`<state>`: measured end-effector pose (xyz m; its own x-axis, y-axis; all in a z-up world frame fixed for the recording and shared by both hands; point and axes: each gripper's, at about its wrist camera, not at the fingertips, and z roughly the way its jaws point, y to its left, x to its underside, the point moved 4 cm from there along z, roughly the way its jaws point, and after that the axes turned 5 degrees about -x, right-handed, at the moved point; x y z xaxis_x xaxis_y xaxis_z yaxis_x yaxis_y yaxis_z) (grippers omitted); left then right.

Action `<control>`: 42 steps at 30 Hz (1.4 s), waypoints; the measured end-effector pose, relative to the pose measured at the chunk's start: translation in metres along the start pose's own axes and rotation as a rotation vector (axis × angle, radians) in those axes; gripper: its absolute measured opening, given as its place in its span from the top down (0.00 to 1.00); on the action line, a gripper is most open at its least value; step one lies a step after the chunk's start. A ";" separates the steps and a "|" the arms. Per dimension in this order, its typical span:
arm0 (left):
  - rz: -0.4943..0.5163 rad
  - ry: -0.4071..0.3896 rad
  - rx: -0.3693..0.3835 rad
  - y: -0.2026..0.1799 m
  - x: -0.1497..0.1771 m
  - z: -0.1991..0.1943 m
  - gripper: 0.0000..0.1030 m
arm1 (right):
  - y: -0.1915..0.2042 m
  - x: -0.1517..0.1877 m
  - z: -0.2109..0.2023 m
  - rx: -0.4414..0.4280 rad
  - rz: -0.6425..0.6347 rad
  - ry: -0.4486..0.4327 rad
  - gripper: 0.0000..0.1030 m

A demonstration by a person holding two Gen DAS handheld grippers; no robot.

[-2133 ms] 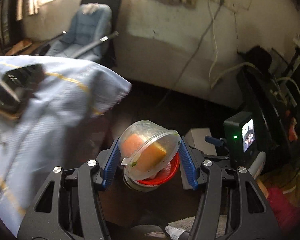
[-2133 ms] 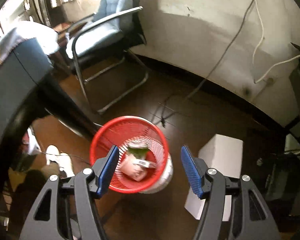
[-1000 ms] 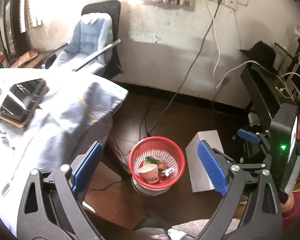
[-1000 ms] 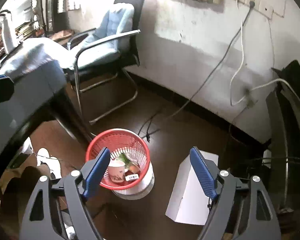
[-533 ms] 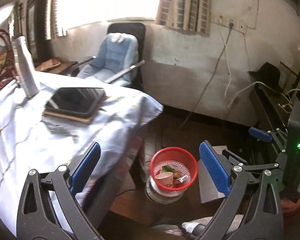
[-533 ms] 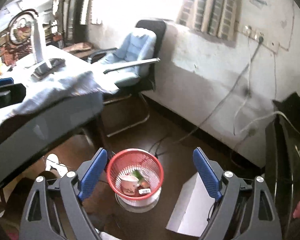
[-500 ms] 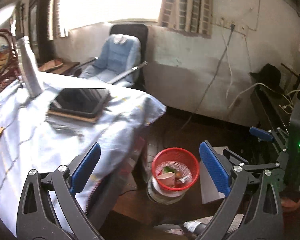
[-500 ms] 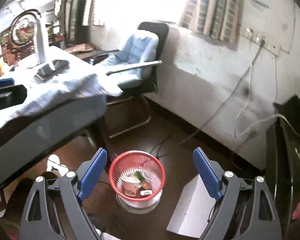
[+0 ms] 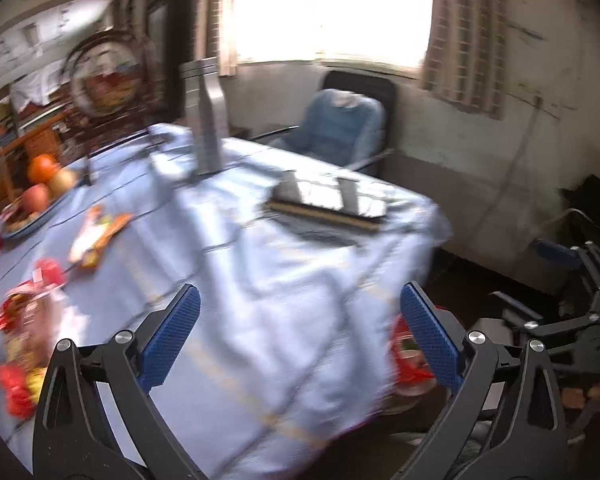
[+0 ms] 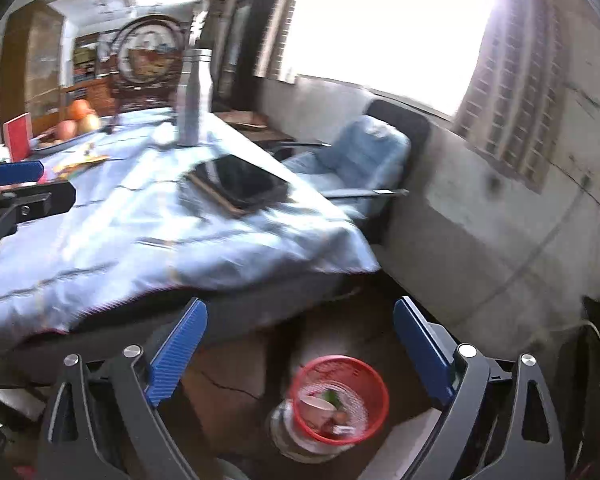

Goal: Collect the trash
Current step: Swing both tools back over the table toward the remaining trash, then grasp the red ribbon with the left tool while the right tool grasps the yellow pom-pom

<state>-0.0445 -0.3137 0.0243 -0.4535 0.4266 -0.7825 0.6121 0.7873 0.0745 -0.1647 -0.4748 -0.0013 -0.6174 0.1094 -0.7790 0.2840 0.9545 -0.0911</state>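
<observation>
Both grippers are up over the table point(image 9: 284, 320) edge with nothing in them. The left gripper point(image 9: 300, 336) has its blue pads spread wide over the light blue tablecloth point(image 9: 260, 272), empty gap between them. The right gripper point(image 10: 300, 350) is spread wide too and its jaws are opening a bit more, nothing between them but floor.

The red trash basket point(image 10: 340, 400) sits on the dark floor just off the near right corner of the table, with a paper cup point(image 10: 314, 406) and a few scraps inside. In the left view only a sliver of it shows past the hanging cloth.

Trash on the table: some red and yellow wrappers point(image 9: 20, 344) at the near left, pretty blurry, and an orange wrapper point(image 9: 96, 236) a bit farther in. Beyond those there's a fruit plate point(image 9: 32, 208) at the far left, a tall steel bottle point(image 9: 204, 120) near the far edge, and a dark tablet point(image 9: 328, 200) lying on a flat book toward the right. A blue padded chair point(image 9: 340, 128) stands under the window.
</observation>
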 end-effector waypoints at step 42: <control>-0.582 0.149 -0.221 0.330 0.092 -0.034 0.06 | 0.360 -0.067 0.084 -0.826 -0.242 0.288 0.69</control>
<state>0.0940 0.0003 -0.0017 -0.7665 -0.0538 -0.6400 0.0976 0.9751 -0.1989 0.0403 -0.1621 -0.0341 -0.7830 -0.1611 -0.6007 -0.4252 0.8436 0.3279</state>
